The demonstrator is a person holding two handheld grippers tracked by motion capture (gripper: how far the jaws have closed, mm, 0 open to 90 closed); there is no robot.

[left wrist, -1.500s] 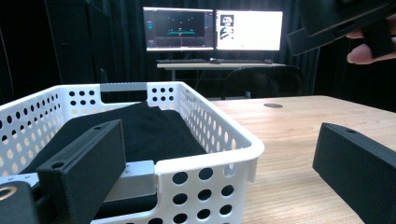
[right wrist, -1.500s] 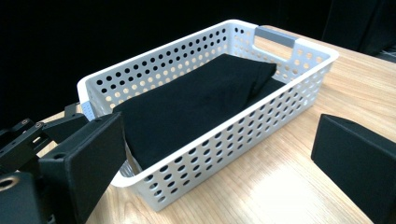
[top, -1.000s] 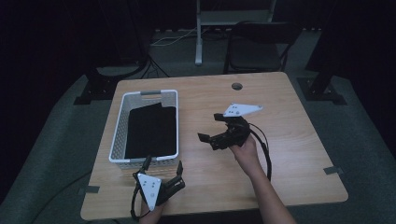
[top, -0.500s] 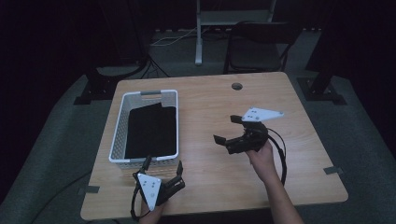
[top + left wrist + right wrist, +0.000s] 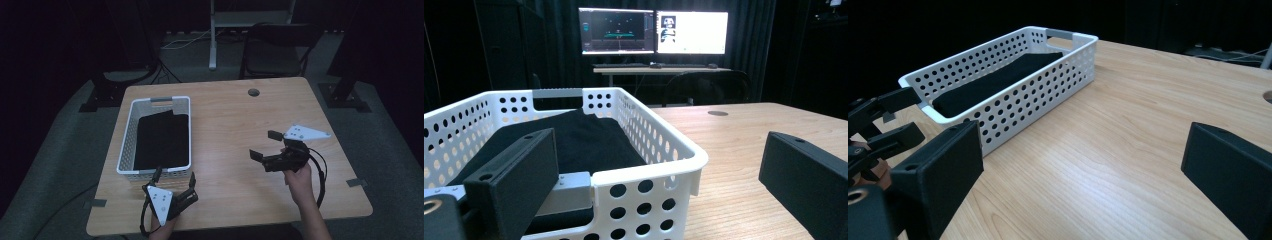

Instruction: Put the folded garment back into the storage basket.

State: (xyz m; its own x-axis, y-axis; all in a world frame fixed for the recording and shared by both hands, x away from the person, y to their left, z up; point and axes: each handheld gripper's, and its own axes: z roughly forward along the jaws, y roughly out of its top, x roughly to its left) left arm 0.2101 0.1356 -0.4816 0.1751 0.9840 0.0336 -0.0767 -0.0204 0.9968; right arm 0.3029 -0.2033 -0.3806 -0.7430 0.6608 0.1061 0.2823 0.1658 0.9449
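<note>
Left third of the high view: white basket [image 5: 129, 150] on the desk [image 5: 235, 125], long side running up the frame. A black folded cloth [image 5: 162, 140] lies flat inside, covering most of the floor; nothing else in it as far as I can tell. In the left gripper view the cloth [image 5: 584, 140] sits below the perforated rim [image 5: 644, 170], tucked in, nothing hanging over.

Lower left, at the desk's near edge: left gripper [image 5: 176, 185] just below the basket's near end, fingers spread wide, holding nothing. Its own view has the left finger [image 5: 519, 172] in front of the basket wall and the right one over bare wood, so it lines up with the near right corner of the basket.

Centre: bare desk, one small round hole [image 5: 253, 92] near the far edge.

Right of centre: right gripper [image 5: 266, 145] held over open desk, well apart from the basket, pointing toward frame left. Fingers open and empty; its view shows the fingers [image 5: 943, 165] apart with only wood between them and the basket [image 5: 1013, 85] in the upper left.

Progress, as a judgement: the cloth looks placed in the basket, so the putting-in part looks done. Both grippers are free. What's left, if anything, is likely tidying the cloth or shifting the basket; the left gripper is best placed for it.
</note>
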